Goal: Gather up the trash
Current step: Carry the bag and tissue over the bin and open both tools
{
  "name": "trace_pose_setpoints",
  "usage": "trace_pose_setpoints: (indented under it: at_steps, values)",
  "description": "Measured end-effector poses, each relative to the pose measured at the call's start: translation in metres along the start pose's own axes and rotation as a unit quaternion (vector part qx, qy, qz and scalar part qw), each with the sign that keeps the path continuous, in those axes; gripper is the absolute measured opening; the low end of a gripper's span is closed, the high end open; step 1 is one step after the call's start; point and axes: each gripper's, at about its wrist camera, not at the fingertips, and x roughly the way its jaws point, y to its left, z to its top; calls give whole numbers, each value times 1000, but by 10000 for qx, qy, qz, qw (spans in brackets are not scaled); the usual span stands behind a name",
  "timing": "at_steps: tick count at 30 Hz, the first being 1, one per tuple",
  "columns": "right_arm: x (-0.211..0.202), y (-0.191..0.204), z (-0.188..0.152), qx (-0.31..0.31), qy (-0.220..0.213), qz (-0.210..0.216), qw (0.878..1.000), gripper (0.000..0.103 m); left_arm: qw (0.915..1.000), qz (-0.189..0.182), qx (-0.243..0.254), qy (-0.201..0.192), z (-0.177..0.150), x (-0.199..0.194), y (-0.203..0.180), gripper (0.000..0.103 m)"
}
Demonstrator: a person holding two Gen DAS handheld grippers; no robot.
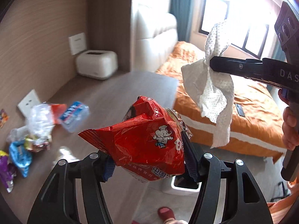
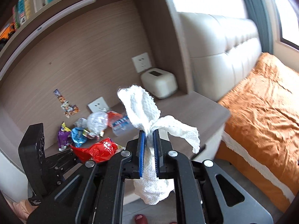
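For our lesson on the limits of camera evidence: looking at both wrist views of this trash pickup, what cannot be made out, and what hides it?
- Left wrist view: the white bin below is mostly hidden by the red snack wrapper and the left claw.
- Left wrist view: the litter pile on the desk is motion-blurred; labels unreadable.
- Right wrist view: the paper towel covers part of the blue pack.
- Both views: the person is cut off by the edges.

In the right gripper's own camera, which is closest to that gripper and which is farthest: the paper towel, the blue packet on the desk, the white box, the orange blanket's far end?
1. Paper towel: pinched in the right gripper.
2. Blue packet: on the desk, to the left.
3. White box: at the desk's back corner.
The orange blanket lies on the right; its far end against the white box is too close to call.
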Motion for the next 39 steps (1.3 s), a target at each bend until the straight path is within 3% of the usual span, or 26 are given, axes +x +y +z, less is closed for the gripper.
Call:
trace_pose_setpoints:
  at_steps: [8, 15, 26, 37, 38, 39]
  values:
    - [-21, -65, -43, 486, 118, -563, 9972, 11, 9952, -657, 600, 399, -8, 50, -68, 60]
    - [-16, -114, -91, 879, 353, -1002, 9904, 13, 9826, -1212, 1017, 976, -35, 107, -115, 60]
    - [48, -200, -188, 1669, 914, -1427, 9713, 13, 9549, -1705, 1450, 1951, -115, 237, -156, 61]
    - [133, -261, -290, 2078, 1584, -1504, 9535, 13, 9400, -1890, 1540, 2388, -195, 343, -176, 61]
    - [141, -266, -301, 2118, 1672, -1494, 9512, 15, 9391, -1879, 1557, 2418, -200, 350, -179, 64]
    - [148, -270, -311, 2162, 1775, -1453, 9490, 47, 9384, -1862, 1554, 2462, -207, 359, -180, 68]
